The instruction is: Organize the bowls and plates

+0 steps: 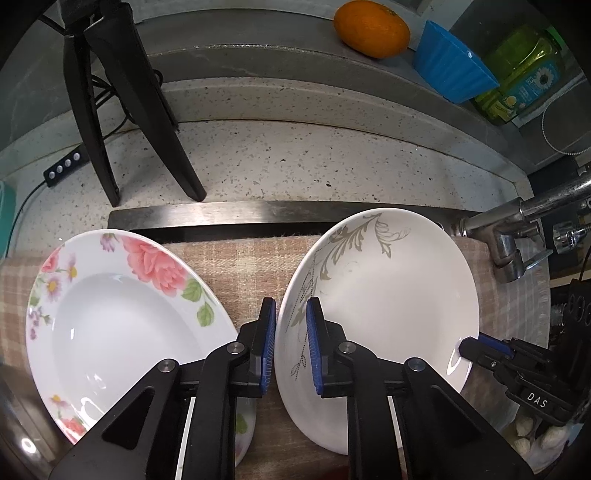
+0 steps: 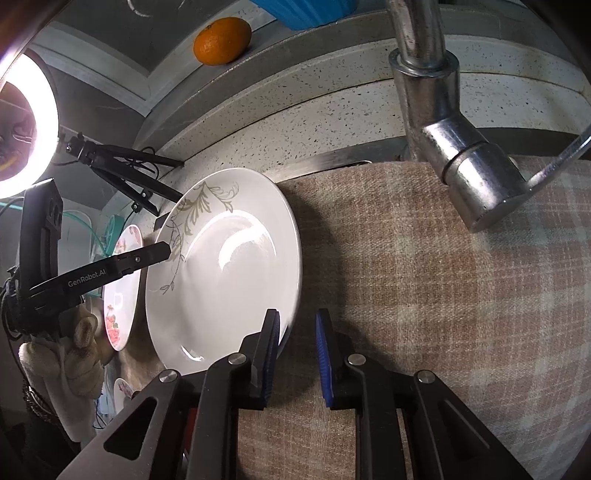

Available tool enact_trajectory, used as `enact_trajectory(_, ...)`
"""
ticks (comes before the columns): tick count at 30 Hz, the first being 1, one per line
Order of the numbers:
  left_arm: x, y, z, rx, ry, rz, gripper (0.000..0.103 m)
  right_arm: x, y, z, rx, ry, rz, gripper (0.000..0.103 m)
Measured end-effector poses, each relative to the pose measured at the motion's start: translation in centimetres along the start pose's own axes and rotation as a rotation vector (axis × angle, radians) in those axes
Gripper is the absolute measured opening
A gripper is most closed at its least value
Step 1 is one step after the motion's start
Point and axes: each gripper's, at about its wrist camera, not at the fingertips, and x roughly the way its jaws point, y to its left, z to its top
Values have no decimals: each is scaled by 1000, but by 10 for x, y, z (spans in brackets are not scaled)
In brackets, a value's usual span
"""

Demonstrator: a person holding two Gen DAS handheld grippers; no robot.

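Straddling the rim of a white plate with a grey leaf pattern (image 1: 388,295), the left tongs (image 1: 291,347) have one blue pad outside the rim and one over the plate's inner face; a narrow gap shows around the rim, so the pictures cannot settle whether they are clamped or only closing. The right tongs (image 2: 297,354) stand apart at the opposite rim, one pad on the plate's face, the other out over the checked cloth (image 2: 424,295) that covers the surface. The plate appears tilted up off the cloth, near the surface's right edge below the tap (image 2: 461,166). A rose-patterned plate (image 1: 110,325) lies just beside it on the left edge of the cloth.

Judged from here, the main risk is slip: glazed china gripped at a thin rim could slide out of the left tongs, dropping the plate onto the cloth or against the rose-patterned plate. Swinging it upward could also knock it against the tap overhead. An orange (image 1: 372,27) and a blue cup (image 1: 452,70) sit well clear on the back ledge.
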Motion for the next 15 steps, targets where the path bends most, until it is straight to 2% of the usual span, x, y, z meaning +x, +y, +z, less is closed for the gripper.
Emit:
enact_trajectory(6,1,-1,-1,13,-2,10,14,5,5,2,-9,7,-2,9)
enact_trajectory(15,0,-1,-4,-6,1,4,13,4,8,3,-3,8,-32,9)
